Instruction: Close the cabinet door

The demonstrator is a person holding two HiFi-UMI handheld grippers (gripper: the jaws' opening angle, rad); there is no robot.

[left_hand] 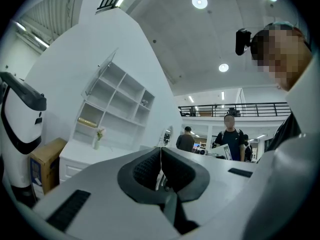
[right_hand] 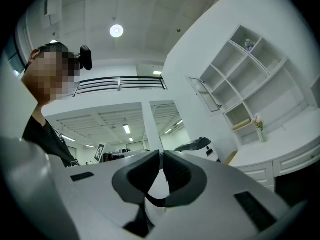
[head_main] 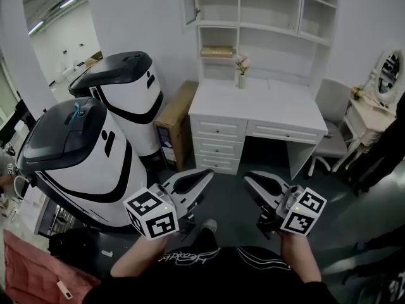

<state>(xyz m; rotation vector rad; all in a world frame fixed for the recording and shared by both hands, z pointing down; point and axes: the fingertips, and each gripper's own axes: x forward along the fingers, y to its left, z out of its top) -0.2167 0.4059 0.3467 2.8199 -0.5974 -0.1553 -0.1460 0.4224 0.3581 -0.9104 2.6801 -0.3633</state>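
The cabinet door (head_main: 190,4) is a glass-paned door at the top left of the white shelf unit (head_main: 269,11), and it stands swung open. It also shows in the left gripper view as the cabinet door (left_hand: 102,73) and in the right gripper view as the cabinet door (right_hand: 206,90). Both grippers are held low in front of the person, well short of the desk. My left gripper (head_main: 206,172) (left_hand: 161,150) is shut and holds nothing. My right gripper (head_main: 249,177) (right_hand: 161,153) also has its jaws together, with nothing between them.
A white desk (head_main: 253,103) with drawers stands under the shelves, with a flower vase (head_main: 241,73) on it. Two large white-and-black machines (head_main: 123,90) (head_main: 76,154) and a cardboard box (head_main: 174,122) stand to the left. A chair (head_main: 329,138) and a mirror vanity (head_main: 383,84) stand to the right. People (left_hand: 230,136) stand in the distance.
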